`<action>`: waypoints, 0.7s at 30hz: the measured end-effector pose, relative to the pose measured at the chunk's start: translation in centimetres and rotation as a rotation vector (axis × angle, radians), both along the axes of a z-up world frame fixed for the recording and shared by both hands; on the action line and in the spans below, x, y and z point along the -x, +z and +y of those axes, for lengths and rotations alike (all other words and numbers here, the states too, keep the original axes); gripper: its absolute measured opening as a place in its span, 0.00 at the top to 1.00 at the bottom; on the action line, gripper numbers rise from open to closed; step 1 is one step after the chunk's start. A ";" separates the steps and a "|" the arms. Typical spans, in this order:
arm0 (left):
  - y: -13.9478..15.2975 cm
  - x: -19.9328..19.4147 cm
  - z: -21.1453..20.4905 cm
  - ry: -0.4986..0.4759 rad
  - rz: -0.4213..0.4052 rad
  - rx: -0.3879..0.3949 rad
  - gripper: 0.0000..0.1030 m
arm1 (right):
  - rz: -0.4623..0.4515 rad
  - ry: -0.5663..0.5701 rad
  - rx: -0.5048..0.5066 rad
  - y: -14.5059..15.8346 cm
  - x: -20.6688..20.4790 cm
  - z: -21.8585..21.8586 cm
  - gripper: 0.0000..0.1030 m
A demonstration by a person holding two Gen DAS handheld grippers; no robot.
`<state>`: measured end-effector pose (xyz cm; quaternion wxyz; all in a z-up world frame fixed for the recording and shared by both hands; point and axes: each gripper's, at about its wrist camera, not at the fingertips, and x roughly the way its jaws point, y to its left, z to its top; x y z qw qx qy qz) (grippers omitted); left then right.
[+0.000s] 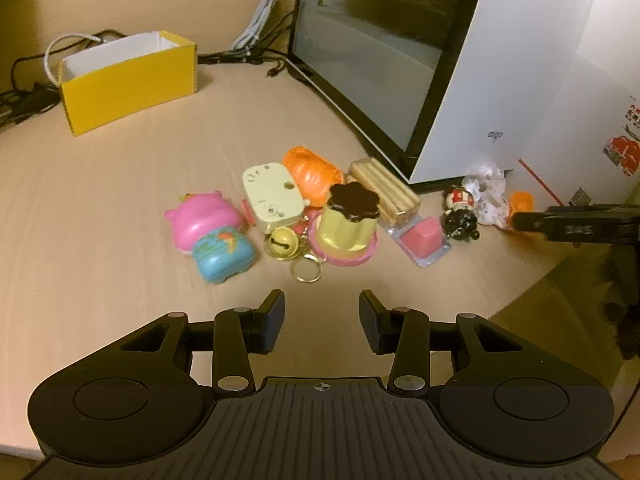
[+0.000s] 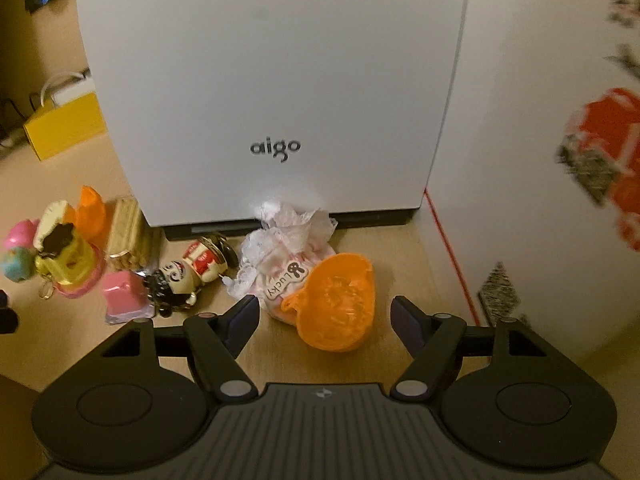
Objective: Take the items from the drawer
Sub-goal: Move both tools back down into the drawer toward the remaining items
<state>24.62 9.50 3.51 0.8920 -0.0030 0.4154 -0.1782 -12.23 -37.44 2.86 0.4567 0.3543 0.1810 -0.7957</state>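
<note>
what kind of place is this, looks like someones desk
Probably a home or office desk: a white aigo computer case with a glass side panel stands on the pale wood tabletop, with a tangle of cables behind it.

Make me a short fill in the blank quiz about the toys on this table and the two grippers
1. The open box at the far left of the table is ____ on the outside.
2. The word on the white case reads ____.
3. The right gripper is open around an ____ plastic piece.
4. The left gripper holds ____.

Missing words: yellow; aigo; orange; nothing
</note>
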 end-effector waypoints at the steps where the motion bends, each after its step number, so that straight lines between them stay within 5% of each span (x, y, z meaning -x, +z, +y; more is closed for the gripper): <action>1: 0.1 0.1 0.2 0.003 0.000 -0.001 0.56 | 0.010 -0.002 0.005 0.4 -0.1 0.4 0.29; 6: 1.1 1.2 2.3 0.043 0.001 0.021 0.57 | -0.057 0.136 0.008 2.4 -1.9 1.5 0.29; 8: 1.4 1.9 3.6 0.073 0.001 0.015 0.56 | -0.194 0.305 -0.077 1.7 -2.6 1.4 0.29; 11: 1.9 2.8 5.4 0.118 0.007 0.009 0.56 | -0.300 0.511 -0.229 -0.4 -10.0 2.3 0.32; 16: 1.9 4.5 7.4 0.164 0.038 0.007 0.57 | -0.329 0.799 -0.437 -6.4 -18.1 -1.8 0.48; 21: 1.2 5.9 7.5 0.169 0.072 -0.001 0.57 | -0.309 0.889 -0.585 -9.2 -20.8 -3.2 0.60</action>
